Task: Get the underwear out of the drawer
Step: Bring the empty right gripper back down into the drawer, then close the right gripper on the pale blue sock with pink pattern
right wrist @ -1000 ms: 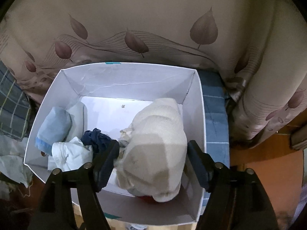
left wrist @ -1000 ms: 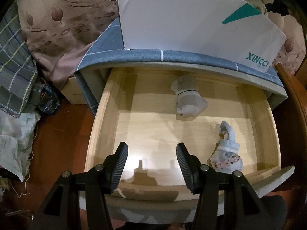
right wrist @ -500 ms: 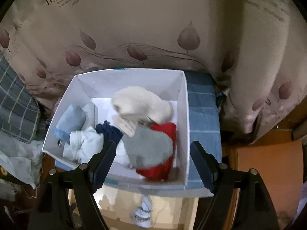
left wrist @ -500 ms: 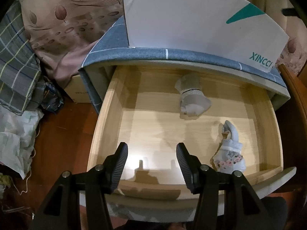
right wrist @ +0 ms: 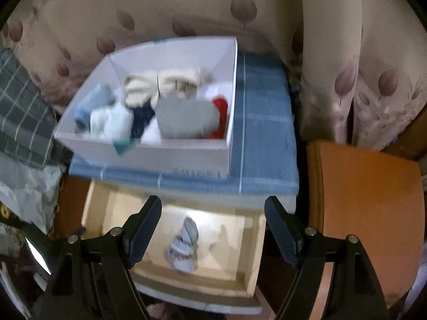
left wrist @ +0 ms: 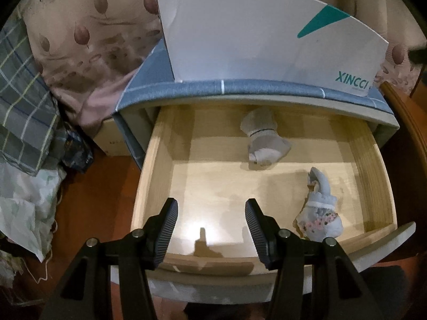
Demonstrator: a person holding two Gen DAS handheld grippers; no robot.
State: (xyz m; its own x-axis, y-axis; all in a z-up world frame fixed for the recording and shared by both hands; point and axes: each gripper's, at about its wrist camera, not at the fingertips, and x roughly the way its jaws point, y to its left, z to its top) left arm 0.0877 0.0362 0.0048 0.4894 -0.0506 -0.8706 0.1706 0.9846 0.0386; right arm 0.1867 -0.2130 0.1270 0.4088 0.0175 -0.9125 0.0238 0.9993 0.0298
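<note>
The wooden drawer [left wrist: 160, 160] is pulled open. Two rolled pieces of underwear lie in it: a white-grey one [left wrist: 263, 138] at the back and a pale blue floral one [left wrist: 320, 210] at the front right, which also shows in the right wrist view [right wrist: 184, 245]. My left gripper [left wrist: 210, 221] is open and empty above the drawer's front edge. My right gripper [right wrist: 213, 226] is open and empty, high above the drawer [right wrist: 256, 242]. A white box [right wrist: 229, 122] on the blue cabinet top [right wrist: 264, 133] holds several rolled garments, a cream one [right wrist: 162, 82] at its back.
The white XINCCI box [left wrist: 267, 45] stands on the blue top [left wrist: 213, 90] behind the drawer. A leaf-print curtain [right wrist: 213, 8] hangs behind. Plaid cloth [left wrist: 24, 106] and crumpled bags [left wrist: 21, 213] lie on the left floor. An orange wooden surface [right wrist: 365, 200] is on the right.
My right gripper let go of the cream garment into the white box and drew back and up, so the drawer came into view. My left gripper rose slightly.
</note>
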